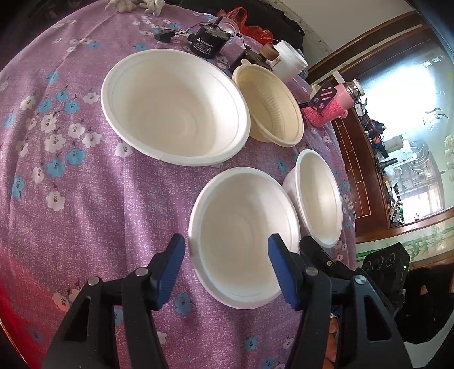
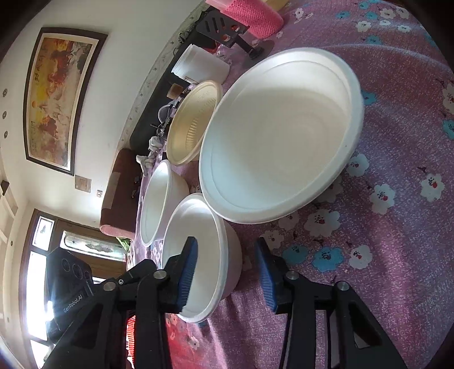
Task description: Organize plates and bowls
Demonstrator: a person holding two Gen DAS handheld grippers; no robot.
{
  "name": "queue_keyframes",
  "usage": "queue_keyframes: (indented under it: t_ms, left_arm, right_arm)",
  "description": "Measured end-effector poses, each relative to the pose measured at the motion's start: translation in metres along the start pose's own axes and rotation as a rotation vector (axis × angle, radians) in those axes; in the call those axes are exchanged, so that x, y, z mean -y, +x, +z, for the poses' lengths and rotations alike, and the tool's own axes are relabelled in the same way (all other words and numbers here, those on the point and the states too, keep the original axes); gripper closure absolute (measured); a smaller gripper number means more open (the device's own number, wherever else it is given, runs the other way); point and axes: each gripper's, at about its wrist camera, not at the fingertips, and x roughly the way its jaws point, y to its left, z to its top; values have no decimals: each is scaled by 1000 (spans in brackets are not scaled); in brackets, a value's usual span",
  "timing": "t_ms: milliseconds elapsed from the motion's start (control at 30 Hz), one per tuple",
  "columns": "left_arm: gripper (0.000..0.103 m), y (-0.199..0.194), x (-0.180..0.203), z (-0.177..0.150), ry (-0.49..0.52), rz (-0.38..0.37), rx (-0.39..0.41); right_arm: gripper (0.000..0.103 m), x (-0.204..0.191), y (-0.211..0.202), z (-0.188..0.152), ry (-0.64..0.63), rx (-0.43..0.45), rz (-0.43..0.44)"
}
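Observation:
Four bowls sit on a purple flowered cloth [image 1: 85, 170]: a big white bowl [image 1: 176, 108], a cream ribbed bowl [image 1: 272, 105], a small white bowl [image 1: 317, 198] and a mid-size white bowl [image 1: 244, 235] nearest me. My left gripper [image 1: 225, 238] is open; one pad stands just outside this bowl's left rim and the other hangs over its inside, neither pressing. In the right wrist view, my right gripper [image 2: 226, 240] straddles the same bowl's [image 2: 204, 227] wall. One pad is inside and one outside, with a gap to the outer wall.
Behind the bowls lie a black motor [image 1: 205, 41], a white tub [image 1: 289, 61], a pink knitted cup sleeve [image 1: 326, 109] and a red bag [image 1: 249, 25]. The cloth drops off at the right edge beside the small bowl. A framed picture [image 2: 59, 96] hangs on the wall.

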Motion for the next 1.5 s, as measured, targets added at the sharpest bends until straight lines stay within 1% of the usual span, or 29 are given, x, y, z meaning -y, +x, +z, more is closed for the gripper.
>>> queue_keyframes:
  t_ms: [33, 133, 200, 300, 400, 467, 500, 533, 600, 733, 900, 1067, 1200, 1500]
  left_arm:
    - [43, 0, -1, 0, -2, 0, 1]
    - [43, -2, -1, 0, -2, -3, 5]
    - [43, -2, -1, 1, 0, -2, 6]
    - [54, -1, -1, 0, 6, -2, 5]
    - [59, 1, -3, 1, 5, 0, 1]
    - [64, 1, -3, 1, 5, 5, 4]
    - [68, 1, -3, 1, 7, 8, 5]
    - [71, 1, -3, 1, 10, 10, 7]
    - [73, 1, -3, 1, 11, 13, 8]
    - [84, 1, -3, 0, 19, 29, 12]
    - [95, 1, -6, 1, 27, 67, 21]
    - [96, 1, -8, -2, 35, 86, 22]
    - [96, -4, -13, -4, 28, 81, 25]
    - [96, -42, -28, -20, 2, 74, 67]
  right_arm:
    - [62, 0, 1, 0, 0, -2, 1]
    - [69, 0, 5, 0, 7, -9, -5]
    - [77, 1, 7, 1, 13, -12, -5]
    - [84, 1, 7, 1, 10, -9, -14]
    - [87, 2, 8, 1, 16, -6, -21]
    - [90, 1, 9, 3, 17, -5, -21]
    - [91, 1, 9, 3, 15, -4, -23]
    - [91, 1, 9, 2, 14, -3, -24]
    - [92, 1, 9, 2, 12, -4, -23]
    - [93, 1, 9, 1, 11, -2, -26]
    - [94, -1, 9, 1, 1, -2, -29]
    - [95, -5, 9, -2, -14, -1, -31]
    - [95, -10, 8, -5, -24, -2, -29]
    - [95, -38, 1, -21, -86, -10, -14]
